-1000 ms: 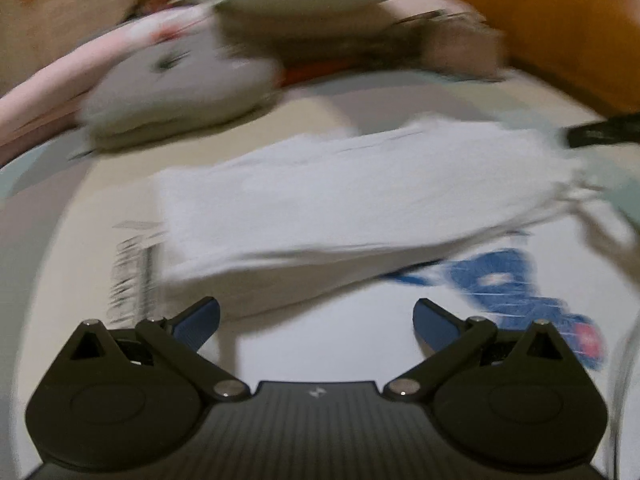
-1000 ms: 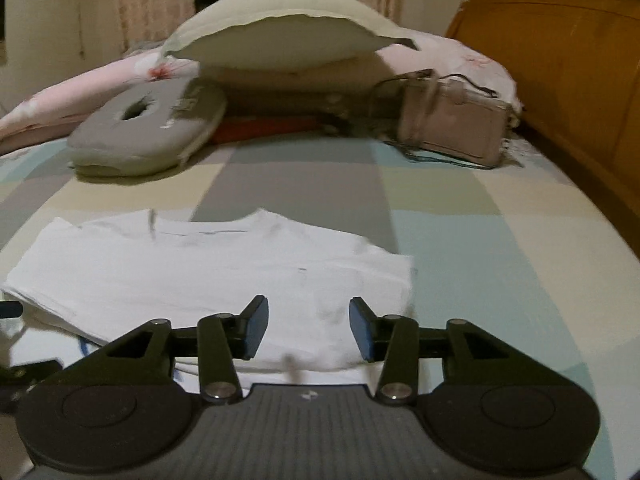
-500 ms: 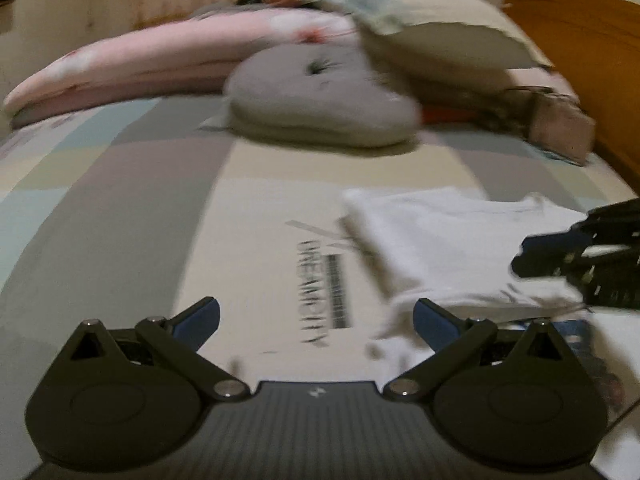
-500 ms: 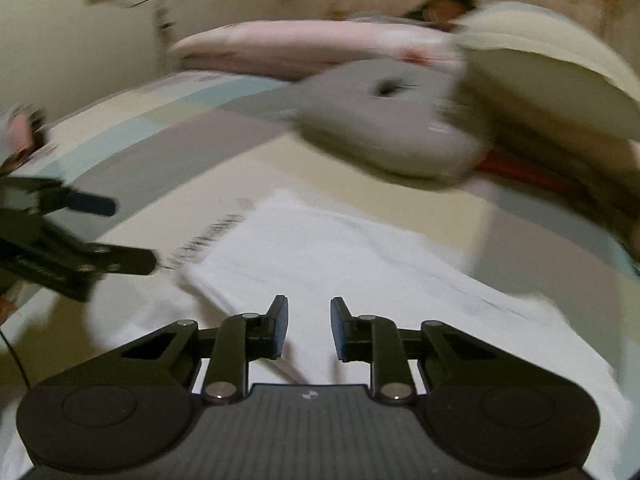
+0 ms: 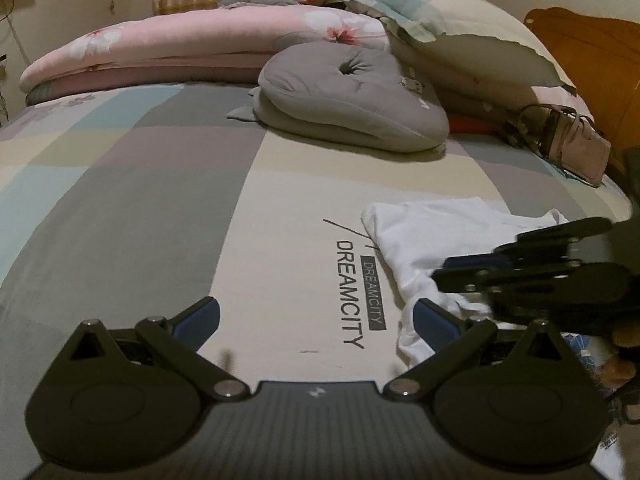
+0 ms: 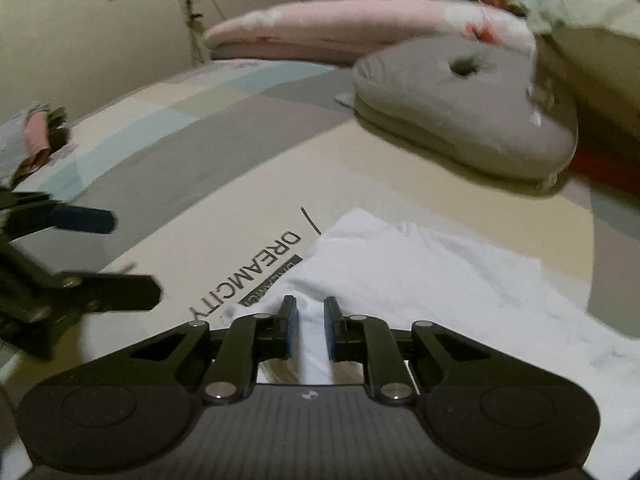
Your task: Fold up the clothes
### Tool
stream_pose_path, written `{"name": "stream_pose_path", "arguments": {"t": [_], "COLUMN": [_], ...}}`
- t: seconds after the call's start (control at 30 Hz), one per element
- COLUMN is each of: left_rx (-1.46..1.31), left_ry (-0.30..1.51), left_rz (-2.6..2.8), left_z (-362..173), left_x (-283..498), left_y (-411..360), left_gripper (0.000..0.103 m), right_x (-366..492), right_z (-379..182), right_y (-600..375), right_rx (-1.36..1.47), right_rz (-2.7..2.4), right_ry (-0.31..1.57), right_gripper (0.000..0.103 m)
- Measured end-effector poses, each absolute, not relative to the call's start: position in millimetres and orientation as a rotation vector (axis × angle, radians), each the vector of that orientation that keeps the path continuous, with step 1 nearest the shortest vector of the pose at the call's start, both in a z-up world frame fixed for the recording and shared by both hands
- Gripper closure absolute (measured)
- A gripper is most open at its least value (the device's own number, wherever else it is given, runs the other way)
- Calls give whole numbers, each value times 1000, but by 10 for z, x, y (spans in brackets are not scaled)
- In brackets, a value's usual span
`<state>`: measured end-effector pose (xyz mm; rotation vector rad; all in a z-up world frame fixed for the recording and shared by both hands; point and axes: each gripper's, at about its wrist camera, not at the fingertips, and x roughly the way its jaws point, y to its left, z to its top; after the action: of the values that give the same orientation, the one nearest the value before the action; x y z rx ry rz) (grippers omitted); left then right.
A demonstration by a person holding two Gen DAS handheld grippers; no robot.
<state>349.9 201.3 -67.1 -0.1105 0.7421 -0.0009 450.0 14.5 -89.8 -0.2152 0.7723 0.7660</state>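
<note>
White t-shirt (image 6: 420,280) lies crumpled on the checked bedsheet (image 5: 160,208), just right of the DREAMCITY print (image 5: 352,292). Right gripper (image 6: 310,330): jaws nearly together, narrow gap, a ridge of shirt fabric running between the pads; contact not clear, so can't tell if it's pinched. Left gripper (image 5: 316,318): jaws spread wide over bare sheet, shirt edge at its 3 o'clock, just beside the right pad (image 5: 434,322). Grey cushion (image 5: 352,96) at 12 o'clock, well apart from the shirt. Pink handbag (image 5: 576,148) at 2 o'clock.
</note>
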Motion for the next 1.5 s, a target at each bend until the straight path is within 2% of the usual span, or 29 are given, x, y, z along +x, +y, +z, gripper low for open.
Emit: {"name": "stream_pose_path", "arguments": {"t": [0.27, 0.5, 0.7, 0.77, 0.83, 0.87, 1.03, 1.2, 1.37, 1.5], "left_rx": [-102, -100, -96, -96, -112, -120, -165, -148, -138, -49], "left_ry": [751, 731, 694, 700, 725, 738, 790, 795, 920, 983], "left_rz": [-11, -118, -324, -357, -366, -370, -374, -388, -289, -96], "left_z": [-687, -713, -780, -847, -887, -907, -924, -667, -883, -996], "left_x": [3519, 3532, 3565, 3604, 3636, 3651, 3714, 3916, 4418, 4486], "left_y": [1955, 1754, 1390, 1299, 1287, 1281, 1267, 1158, 1031, 1161], "left_gripper": [1, 1, 1, 1, 1, 1, 1, 1, 1, 4], "right_x": [4418, 4423, 4261, 4171, 4066, 4021, 3888, 3828, 3751, 3691], "right_z": [-998, -700, -658, -671, -715, -747, -1057, -1152, -1221, -1209], "right_y": [401, -238, -1064, -1367, -1662, -1812, -2320, -2411, -2469, -2476], "right_rx": [-242, -265, -260, -235, -201, -180, -42, -2, 23, 17], "right_rz": [851, 696, 466, 367, 292, 255, 239, 282, 333, 374], "right_ry": [773, 749, 760, 758, 749, 750, 769, 711, 658, 653], "right_gripper": [84, 82, 81, 78, 68, 66, 65, 56, 51, 42]}}
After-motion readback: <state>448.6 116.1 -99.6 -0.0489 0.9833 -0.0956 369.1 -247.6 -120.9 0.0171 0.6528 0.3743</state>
